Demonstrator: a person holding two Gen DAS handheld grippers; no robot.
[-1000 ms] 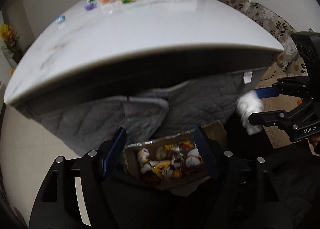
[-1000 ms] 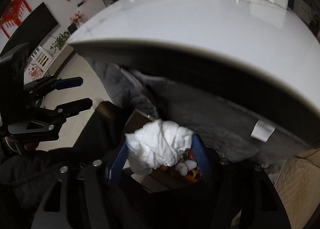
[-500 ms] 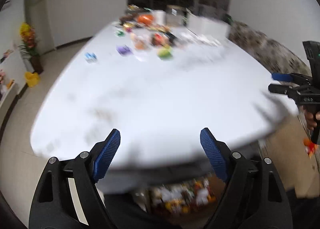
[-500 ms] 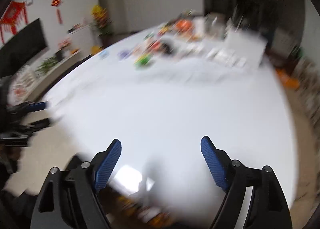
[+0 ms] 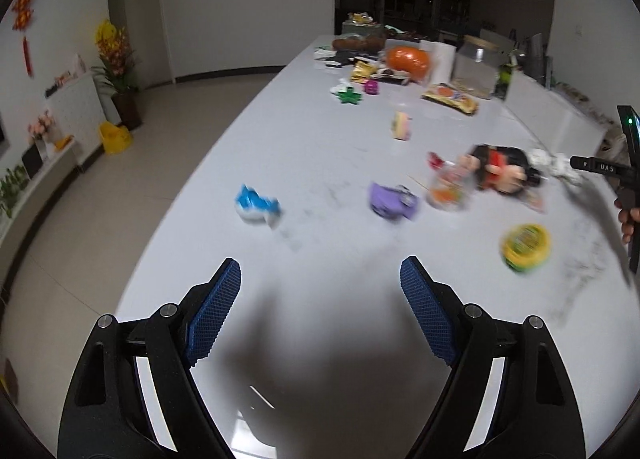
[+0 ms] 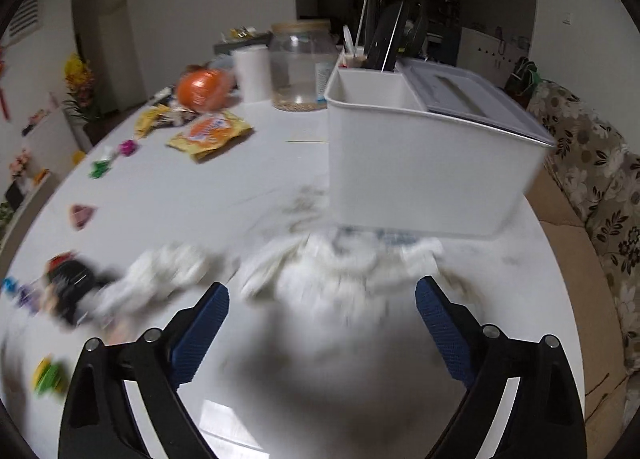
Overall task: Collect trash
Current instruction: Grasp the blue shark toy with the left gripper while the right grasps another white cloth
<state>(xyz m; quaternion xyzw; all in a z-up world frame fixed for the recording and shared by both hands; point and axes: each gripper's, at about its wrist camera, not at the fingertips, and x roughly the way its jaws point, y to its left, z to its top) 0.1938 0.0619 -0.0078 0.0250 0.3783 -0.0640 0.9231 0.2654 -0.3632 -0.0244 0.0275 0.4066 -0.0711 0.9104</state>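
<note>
Both tools hang empty over the white bench (image 5: 320, 163), angled down at scattered litter. The left tool (image 5: 320, 291) has its blue pads spread wide with only bare benchtop between them; the right tool (image 6: 322, 315) has just been opening and now stands wider, nothing between its pads. Just beyond the right tool lies a heap of crumpled white tissues (image 6: 320, 267), blurred, in front of a white bin-like box (image 6: 420, 171). Ahead of the left tool, well apart from it, sit a blue wrapper (image 5: 256, 205) and a purple wrapper (image 5: 392, 201), then a clear cup (image 5: 446, 189) beside a dark toy figure (image 5: 500, 173), with a yellow-green lid (image 5: 524, 247) off to the right. Farther back stand an orange ball-shaped object (image 5: 408, 61), a snack packet (image 6: 208, 133) and a glass jar (image 6: 300, 67). The next pick looks to be the tissues for the right tool and a small wrapper for the left; each is best approached slowly, pads straddling the piece and low to the surface before closing, since light paper can slide or shed loose pieces.
</note>
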